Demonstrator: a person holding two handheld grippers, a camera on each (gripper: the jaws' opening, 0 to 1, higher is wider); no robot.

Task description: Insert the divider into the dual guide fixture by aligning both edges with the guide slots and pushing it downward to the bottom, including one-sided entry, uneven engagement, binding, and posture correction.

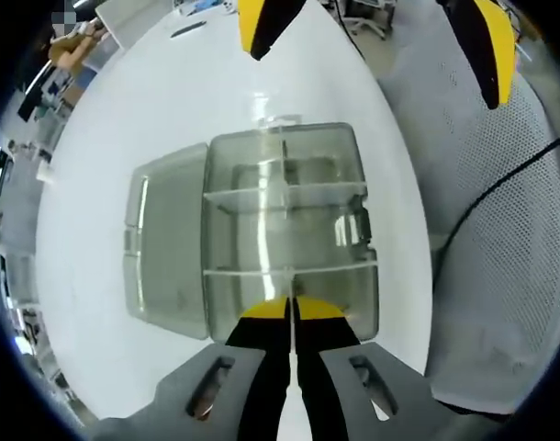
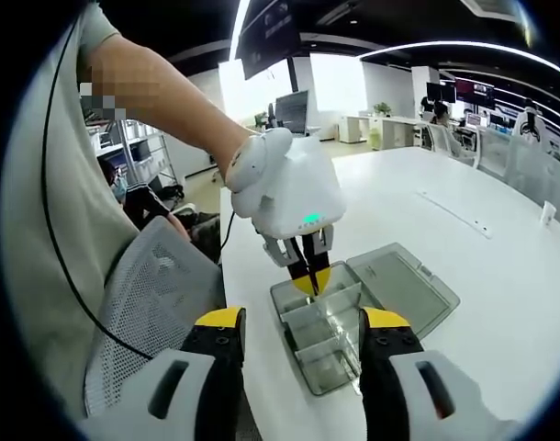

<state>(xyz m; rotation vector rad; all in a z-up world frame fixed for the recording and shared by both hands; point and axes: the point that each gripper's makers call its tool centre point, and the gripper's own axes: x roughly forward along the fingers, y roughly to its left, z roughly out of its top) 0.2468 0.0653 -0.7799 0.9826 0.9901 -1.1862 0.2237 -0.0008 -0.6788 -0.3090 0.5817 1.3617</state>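
A clear plastic box (image 1: pixel 285 230) stands on the white table with its lid (image 1: pixel 165 239) folded open to one side. Two clear cross walls (image 1: pixel 280 193) split the box. My left gripper (image 1: pixel 291 310) is shut at the box's near rim, pinching the top edge of a thin clear divider (image 1: pixel 285 220) that runs down the middle of the box. In the right gripper view the left gripper (image 2: pixel 309 278) hangs tips-down over the box (image 2: pixel 321 344), held by a person's hand. My right gripper (image 2: pixel 303 323) stands open above the box's near end, touching nothing.
A grey mesh chair (image 1: pixel 500 276) with a black cable (image 1: pixel 500 184) across it sits close to the table's edge (image 1: pixel 413 211). The person's arm (image 2: pixel 161 101) reaches in from the left. The table (image 2: pixel 500 257) stretches away toward desks and chairs.
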